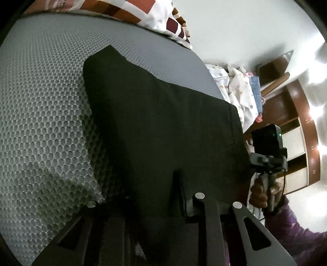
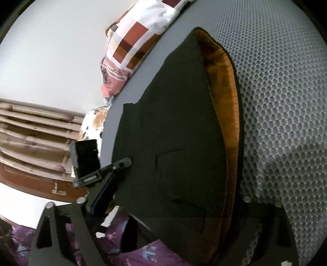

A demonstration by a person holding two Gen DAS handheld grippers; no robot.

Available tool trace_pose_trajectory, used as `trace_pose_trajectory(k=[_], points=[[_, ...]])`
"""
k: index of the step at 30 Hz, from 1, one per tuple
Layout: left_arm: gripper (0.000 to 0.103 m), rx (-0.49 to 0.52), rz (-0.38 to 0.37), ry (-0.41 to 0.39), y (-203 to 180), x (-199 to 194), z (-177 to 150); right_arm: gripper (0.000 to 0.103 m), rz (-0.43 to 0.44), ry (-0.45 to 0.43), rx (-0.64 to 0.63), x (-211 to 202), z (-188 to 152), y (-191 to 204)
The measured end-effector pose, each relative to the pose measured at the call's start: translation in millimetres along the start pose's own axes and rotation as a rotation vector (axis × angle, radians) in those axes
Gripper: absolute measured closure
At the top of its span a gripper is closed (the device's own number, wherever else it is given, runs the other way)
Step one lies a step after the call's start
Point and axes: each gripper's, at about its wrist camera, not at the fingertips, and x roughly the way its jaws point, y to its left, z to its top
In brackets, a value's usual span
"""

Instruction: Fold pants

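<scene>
Left gripper: one dark finger stands over the black cloth at about 5 o'clock of centre; the other is lost in shadow. Jaw gap and grip cannot be told.
Right gripper: its own view shows only the linkage arms at 7 and 5 o'clock, with cloth filling the space between. Seen from the left wrist view, it sits at 3 o'clock, just off the cloth's edge, held in the person's hand; whether the jaws are apart or closed on anything cannot be told.
Pants: black, lying flat on the grey mesh surface, running from the lower edge towards 11 o'clock. In the right wrist view the pants show an orange lining along the 1 to 4 o'clock edge.
Mesh surface, right view: occupies the 1 to 4 o'clock sector.
Checked bedding: at 12 o'clock on the far edge; also at 11 o'clock in the right view.
Printed cloth: at 2 o'clock, beyond the surface edge.
Wooden furniture: at 3 o'clock against the wall.
Purple sleeve: at 4 o'clock.
</scene>
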Motion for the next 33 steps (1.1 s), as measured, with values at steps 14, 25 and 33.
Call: trace_pose_trajectory(k=[14,25,33], points=[[0.086,0.049,0.156,-0.064,16.7,-39.0,-26.5,0.078,0.053,-0.072,0.047,39.9,-34.0,9.8],[0.086,0.133,0.276,-0.083,34.6,-48.5,-47.1,0.079,0.043,-0.064,0.040,71.7,-36.5,29.0],[0.086,0.199,0.343,-0.087,25.5,-42.2,-48.8,0.079,0.002,-0.090,0.027,70.2,-40.6,33.6]])
